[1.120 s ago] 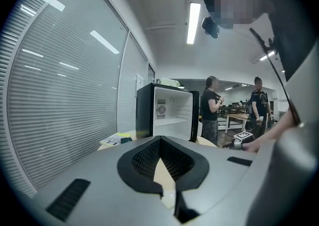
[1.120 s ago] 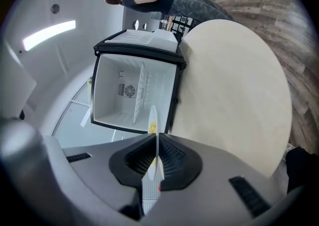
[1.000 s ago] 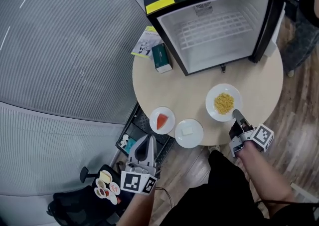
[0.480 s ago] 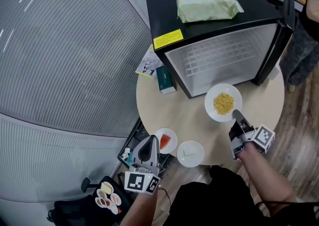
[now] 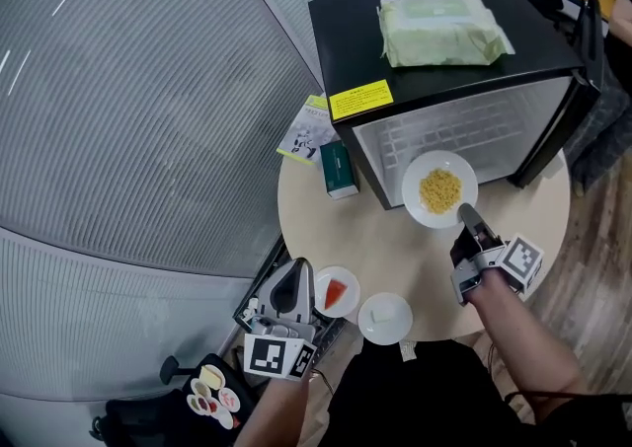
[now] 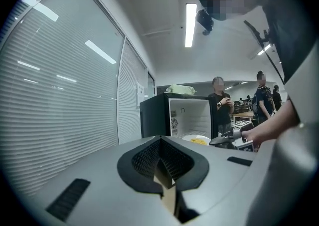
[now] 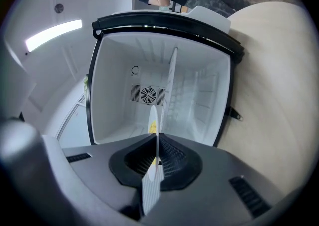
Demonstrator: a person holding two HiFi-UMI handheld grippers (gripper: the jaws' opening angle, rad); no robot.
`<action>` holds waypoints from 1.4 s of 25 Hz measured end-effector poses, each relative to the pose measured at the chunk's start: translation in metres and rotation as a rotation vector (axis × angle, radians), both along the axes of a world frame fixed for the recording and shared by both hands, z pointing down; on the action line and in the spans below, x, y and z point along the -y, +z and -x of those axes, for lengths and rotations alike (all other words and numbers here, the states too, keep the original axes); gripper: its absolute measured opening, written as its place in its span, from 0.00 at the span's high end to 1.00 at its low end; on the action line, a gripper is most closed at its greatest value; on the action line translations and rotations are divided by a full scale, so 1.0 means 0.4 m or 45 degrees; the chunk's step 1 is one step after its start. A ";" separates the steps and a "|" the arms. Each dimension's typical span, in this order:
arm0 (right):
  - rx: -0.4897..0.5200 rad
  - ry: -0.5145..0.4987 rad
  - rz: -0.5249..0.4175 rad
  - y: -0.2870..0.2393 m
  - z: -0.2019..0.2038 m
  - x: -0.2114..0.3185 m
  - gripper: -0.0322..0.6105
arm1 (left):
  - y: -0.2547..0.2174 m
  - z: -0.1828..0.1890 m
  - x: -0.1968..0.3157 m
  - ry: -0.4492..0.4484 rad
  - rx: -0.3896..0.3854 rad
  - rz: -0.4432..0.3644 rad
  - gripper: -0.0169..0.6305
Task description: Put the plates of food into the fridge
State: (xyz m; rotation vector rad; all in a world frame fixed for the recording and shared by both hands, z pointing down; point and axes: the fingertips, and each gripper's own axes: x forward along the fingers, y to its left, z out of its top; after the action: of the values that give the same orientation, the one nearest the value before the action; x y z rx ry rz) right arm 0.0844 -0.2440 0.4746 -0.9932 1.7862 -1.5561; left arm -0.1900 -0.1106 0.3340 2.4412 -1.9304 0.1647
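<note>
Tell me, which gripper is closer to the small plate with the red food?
Left. The left gripper hangs just beside the red-food plate, off the table edge. The right gripper is farther away, holding the yellow-food plate at the fridge opening.

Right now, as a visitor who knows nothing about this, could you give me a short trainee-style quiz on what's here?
1. True or false: the fridge is closed.
2. The right hand-held gripper grips: A) the plate of yellow food; B) a bottle; C) nothing.
3. How many plates stand unheld on the table?
Key: 1 false, it stands open. 2 A. 3 two: the red-food plate and the white-food plate.
</note>
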 end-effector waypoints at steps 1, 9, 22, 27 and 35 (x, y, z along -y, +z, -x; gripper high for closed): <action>-0.010 0.012 0.003 -0.001 0.005 0.012 0.92 | -0.006 0.008 0.010 0.005 0.004 -0.006 0.97; -0.057 0.089 0.029 -0.016 0.047 0.110 0.92 | -0.030 0.079 0.095 0.033 -0.002 -0.044 0.97; -0.072 0.215 0.119 0.014 0.088 0.186 0.92 | -0.007 0.161 0.183 0.112 -0.012 -0.018 0.97; -0.077 0.232 0.149 0.028 0.110 0.206 0.92 | 0.007 0.187 0.201 0.122 -0.018 -0.005 0.97; -0.080 0.273 0.164 0.031 0.122 0.251 0.92 | 0.034 0.213 0.237 0.124 -0.031 0.021 0.97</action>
State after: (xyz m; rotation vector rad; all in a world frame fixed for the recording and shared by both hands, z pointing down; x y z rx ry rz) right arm 0.0354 -0.3444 0.4871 -1.2640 1.5771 -1.5343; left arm -0.2751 -0.2052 0.3478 2.5157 -1.7946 0.1509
